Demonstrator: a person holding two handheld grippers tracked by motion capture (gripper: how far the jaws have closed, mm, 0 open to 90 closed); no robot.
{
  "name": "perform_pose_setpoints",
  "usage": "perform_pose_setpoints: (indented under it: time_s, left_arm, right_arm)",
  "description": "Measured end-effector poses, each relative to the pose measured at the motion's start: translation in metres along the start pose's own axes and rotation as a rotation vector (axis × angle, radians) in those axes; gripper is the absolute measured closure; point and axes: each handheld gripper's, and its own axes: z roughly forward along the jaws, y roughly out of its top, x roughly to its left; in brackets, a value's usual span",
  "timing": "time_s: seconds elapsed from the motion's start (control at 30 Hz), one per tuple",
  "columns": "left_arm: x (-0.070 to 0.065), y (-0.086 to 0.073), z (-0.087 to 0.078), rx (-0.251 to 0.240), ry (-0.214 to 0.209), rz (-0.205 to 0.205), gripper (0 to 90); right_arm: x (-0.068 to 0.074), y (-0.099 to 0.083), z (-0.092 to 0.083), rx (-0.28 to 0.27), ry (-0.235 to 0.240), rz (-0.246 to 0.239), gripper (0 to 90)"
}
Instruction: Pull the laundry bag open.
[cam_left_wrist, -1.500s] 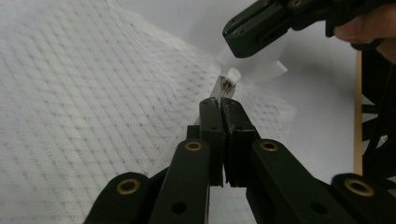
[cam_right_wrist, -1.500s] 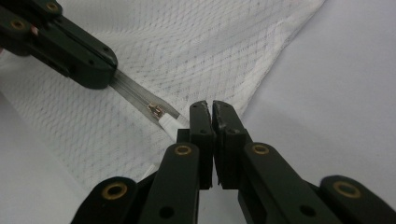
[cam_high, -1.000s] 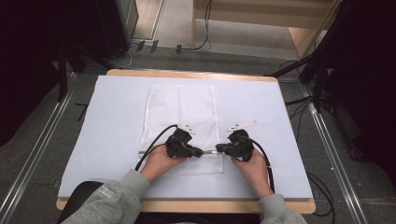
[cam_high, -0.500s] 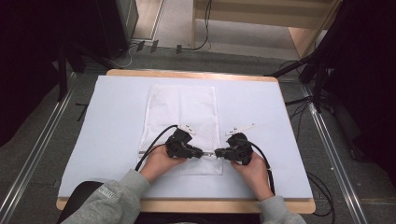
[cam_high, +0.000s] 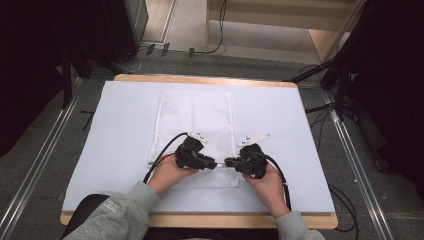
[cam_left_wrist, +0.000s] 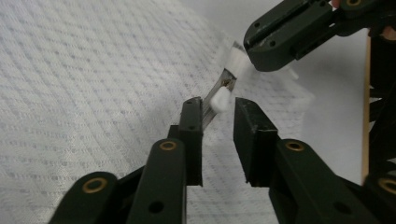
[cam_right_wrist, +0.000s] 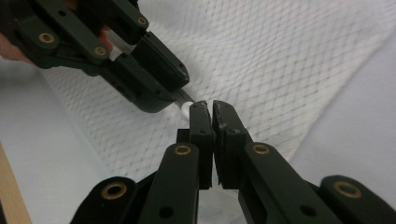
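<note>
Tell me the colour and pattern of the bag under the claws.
White, with a fine diamond mesh: the bag shows it best in the right gripper view.

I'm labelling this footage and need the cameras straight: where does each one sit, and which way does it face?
High view: above the person's side, facing forward and down on the table; forearms, hands and both grippers show.
Left gripper view: on the left gripper, facing along its parted jaws over the mesh bag.
Right gripper view: on the right gripper, facing along its closed jaws.
Shared: both gripper views show the bag, its zipper pull and the opposite gripper.
</note>
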Motion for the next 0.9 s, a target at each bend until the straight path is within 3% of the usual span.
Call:
perform_pose_setpoints:
  time_s: [0.13, 0.27, 0.43, 0.77, 0.9]
  left_arm:
    - [-0.001, 0.001, -0.002, -0.012, 0.008, 0.001, 67.1]
    - [-0.002, 0.002, 0.002, -0.014, 0.018, -0.003, 68.2]
    - [-0.001, 0.003, 0.007, 0.000, 0.007, -0.016, 71.9]
    - [0.000, 0.003, 0.017, 0.015, 0.003, -0.007, 75.9]
    - [-0.001, 0.003, 0.020, 0.022, -0.006, -0.007, 77.2]
  right_arm:
    - [-0.008, -0.002, -0.005, -0.001, -0.022, 0.014, 87.6]
    - [-0.017, -0.006, -0.001, 0.025, -0.042, 0.029, 87.5]
    - [-0.018, -0.009, 0.008, 0.057, -0.050, 0.029, 87.5]
    - [-0.009, -0.011, 0.015, 0.044, -0.111, -0.051, 88.0]
    - [-0.014, -0.013, 0.015, 0.037, -0.069, -0.009, 87.7]
